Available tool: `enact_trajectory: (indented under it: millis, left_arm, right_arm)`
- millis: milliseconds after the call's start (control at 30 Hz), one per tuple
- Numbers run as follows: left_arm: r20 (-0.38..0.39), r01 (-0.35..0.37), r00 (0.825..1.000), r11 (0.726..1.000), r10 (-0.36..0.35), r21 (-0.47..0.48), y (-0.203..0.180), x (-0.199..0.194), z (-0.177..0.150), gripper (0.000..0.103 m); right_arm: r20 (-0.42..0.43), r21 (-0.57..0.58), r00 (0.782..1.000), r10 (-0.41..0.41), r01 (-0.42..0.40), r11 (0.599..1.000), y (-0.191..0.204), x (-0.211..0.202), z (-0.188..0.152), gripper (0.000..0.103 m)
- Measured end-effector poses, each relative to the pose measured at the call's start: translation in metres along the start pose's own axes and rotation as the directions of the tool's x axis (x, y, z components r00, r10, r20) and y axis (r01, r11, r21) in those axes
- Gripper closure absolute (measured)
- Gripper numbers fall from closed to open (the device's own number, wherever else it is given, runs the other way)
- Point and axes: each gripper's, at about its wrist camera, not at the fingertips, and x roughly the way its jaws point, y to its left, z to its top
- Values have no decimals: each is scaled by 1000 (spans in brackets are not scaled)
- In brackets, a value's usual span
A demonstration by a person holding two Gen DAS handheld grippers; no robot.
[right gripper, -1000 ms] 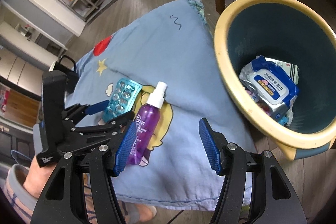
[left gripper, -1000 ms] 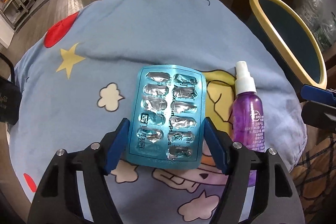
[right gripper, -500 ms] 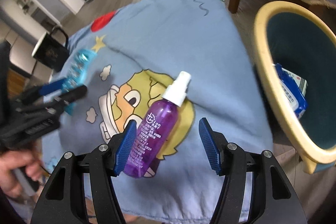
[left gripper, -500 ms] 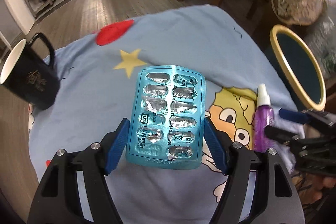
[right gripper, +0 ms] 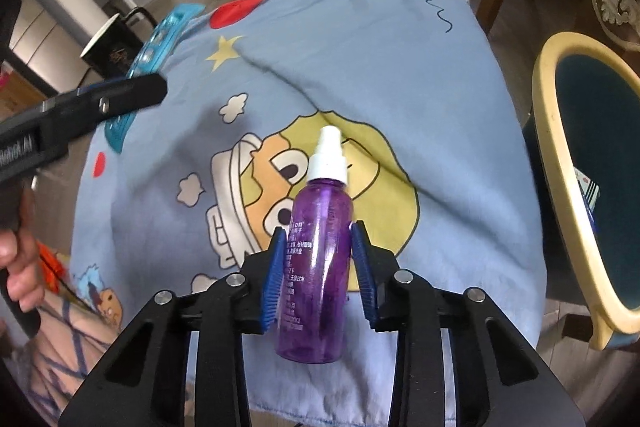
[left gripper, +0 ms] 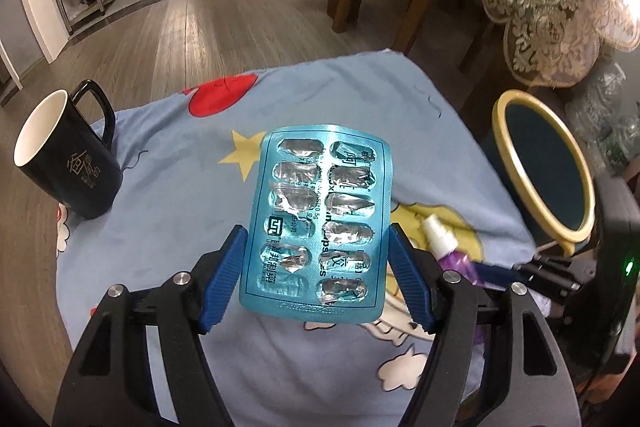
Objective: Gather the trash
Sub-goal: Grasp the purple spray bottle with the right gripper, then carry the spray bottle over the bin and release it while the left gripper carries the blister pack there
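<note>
1. Wooden flooring and chair legs ring the worktop, which wears a pale blue cartoon-print cloth; a black mug with a white inside stands at its far left edge.
2. My right claw has just been closing, and its blue pads now flank the clear purple spray bottle with the white nozzle, which lies on the cloth, long axis in line with the fingers, nozzle pointing away.
3. From that bottle, the yellow-rimmed dark teal bin sits to the right, just beside the worktop edge; my right hand is the nearer.
4. My left claw grips the emptied turquoise foil blister pack by its long edges, raised above the cloth.
</note>
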Motion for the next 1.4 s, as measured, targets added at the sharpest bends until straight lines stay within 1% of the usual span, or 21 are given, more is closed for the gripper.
enact_trajectory:
  millis: [100,233,333,433,600,767,833,933,1000,1100,1200,1300,1400]
  left_arm:
    - [17,22,1000,1000,-21,-12,-3,-6,4,34]
    - [42,54,998,998,-53,-18,-10,-15,10,34]
    - [58,82,995,996,-81,-26,-16,-21,14,34]
    - [67,113,992,993,-111,-26,-23,-24,18,34]
    - [67,147,987,989,-147,6,-43,-23,23,34]
    - [62,180,981,983,-182,28,-66,-21,28,34]
    - [58,196,978,980,-198,36,-74,-20,30,34]
    - [53,223,973,974,-225,43,-88,-18,33,34]
    - [48,252,966,967,-254,45,-98,-16,34,34]
    - [34,283,958,958,-285,53,-113,-11,36,34]
    - [12,312,949,948,-314,63,-132,-3,38,34]
    - [-7,346,938,936,-346,72,-153,6,40,34]
    - [-33,388,922,918,-386,82,-175,15,41,33]
  right_arm:
    - [21,-1,1000,23,-23,1000,-3,-9,-3,68]
    - [80,-8,996,49,-48,999,-6,-32,-4,69]
    - [132,-9,990,49,-48,999,-12,-55,-6,69]
    - [194,9,980,37,-40,999,-25,-83,-2,68]
    - [268,64,963,8,-26,998,-52,-125,-1,68]
    - [308,94,951,-31,2,996,-73,-150,0,68]
    - [325,107,944,-60,27,994,-83,-157,-1,68]
    - [349,154,933,-84,31,988,-99,-160,-3,68]
    - [370,198,923,-103,30,980,-110,-164,-9,68]
    - [409,274,902,-138,23,961,-130,-173,-18,68]
    - [433,322,886,-167,21,947,-145,-181,-23,68]
    - [443,364,877,-187,15,931,-157,-184,-27,68]
    - [444,395,874,-195,4,919,-167,-185,-30,68]
